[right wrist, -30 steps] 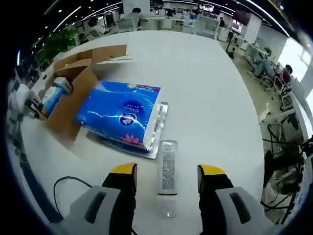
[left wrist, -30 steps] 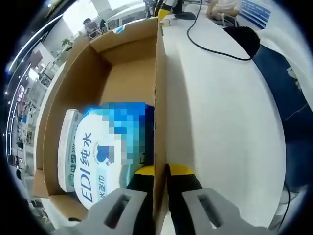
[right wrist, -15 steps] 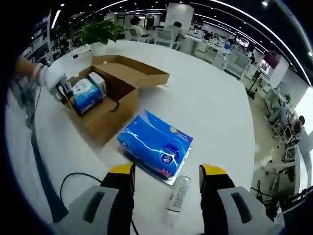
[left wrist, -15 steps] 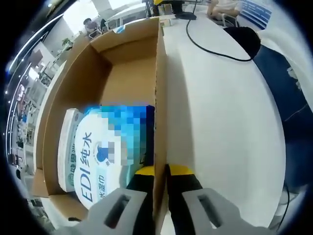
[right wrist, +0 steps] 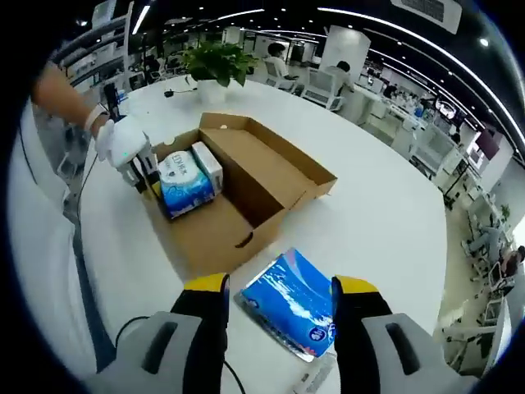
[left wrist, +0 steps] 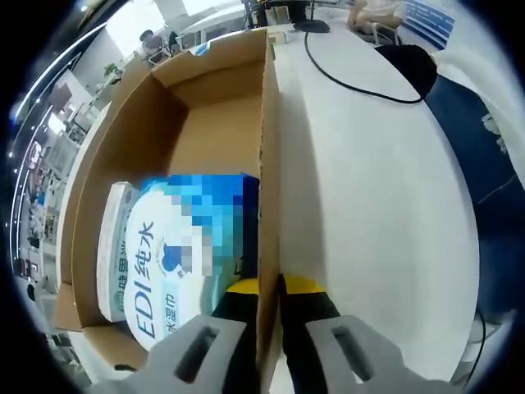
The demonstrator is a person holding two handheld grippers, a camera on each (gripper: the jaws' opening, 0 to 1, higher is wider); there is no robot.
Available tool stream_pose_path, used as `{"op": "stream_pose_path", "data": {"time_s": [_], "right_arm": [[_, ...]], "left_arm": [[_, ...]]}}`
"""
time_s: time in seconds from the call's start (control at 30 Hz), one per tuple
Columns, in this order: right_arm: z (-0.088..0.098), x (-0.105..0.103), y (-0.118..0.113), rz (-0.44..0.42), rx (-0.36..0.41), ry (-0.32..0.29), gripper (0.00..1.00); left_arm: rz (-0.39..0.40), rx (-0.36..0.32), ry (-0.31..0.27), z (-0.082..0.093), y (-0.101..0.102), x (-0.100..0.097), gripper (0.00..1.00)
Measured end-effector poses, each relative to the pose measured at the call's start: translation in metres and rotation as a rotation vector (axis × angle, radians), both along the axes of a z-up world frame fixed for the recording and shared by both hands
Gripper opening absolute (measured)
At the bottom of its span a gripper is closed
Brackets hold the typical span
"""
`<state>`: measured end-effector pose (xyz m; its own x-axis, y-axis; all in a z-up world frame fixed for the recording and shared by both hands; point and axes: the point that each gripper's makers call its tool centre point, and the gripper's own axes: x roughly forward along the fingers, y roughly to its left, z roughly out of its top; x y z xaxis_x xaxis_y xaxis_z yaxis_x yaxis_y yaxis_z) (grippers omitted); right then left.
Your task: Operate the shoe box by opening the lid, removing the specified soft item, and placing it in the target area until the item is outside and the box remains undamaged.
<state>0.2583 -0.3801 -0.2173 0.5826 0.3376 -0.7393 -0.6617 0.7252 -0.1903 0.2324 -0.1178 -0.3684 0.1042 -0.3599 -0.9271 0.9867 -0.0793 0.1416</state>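
Note:
An open brown cardboard box (left wrist: 215, 135) holds a blue and white wet-wipes pack (left wrist: 160, 263) at its near end. My left gripper (left wrist: 269, 289) is shut on the box's right side wall, one yellow-tipped jaw on each face. In the right gripper view the same box (right wrist: 258, 164) lies open on the white table with the wipes pack (right wrist: 185, 182) inside. The left gripper (right wrist: 141, 167), held by a gloved hand (right wrist: 120, 139), clamps the box's end. A blue soft tissue pack (right wrist: 289, 305) lies on the table outside the box, below my open right gripper (right wrist: 280, 285).
A black cable (left wrist: 354, 75) crosses the white table (left wrist: 377, 205) beside the box, with dark clothing (left wrist: 463, 131) at the table's edge. A potted plant (right wrist: 218, 61) stands at the table's far side. Another cable (right wrist: 135, 327) loops near the right gripper. Office desks fill the background.
The right gripper view has swung up and back, so the box has moved toward centre and the tissue pack sits lower. The left gripper keeps its hold on the box wall.

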Motion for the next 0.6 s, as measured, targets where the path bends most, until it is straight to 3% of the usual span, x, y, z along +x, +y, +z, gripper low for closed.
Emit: {"op": "stream_pose_path", "data": {"time_s": [0.23, 0.6], "right_arm": [[0.0, 0.008, 0.021, 0.06, -0.016, -0.011, 0.49], [-0.005, 0.034, 0.071, 0.137, 0.035, -0.005, 0.5]], "left_arm": [[-0.001, 0.001, -0.001, 0.001, -0.001, -0.001, 0.03], [-0.004, 0.002, 0.002, 0.0, -0.001, -0.001, 0.03]]}}
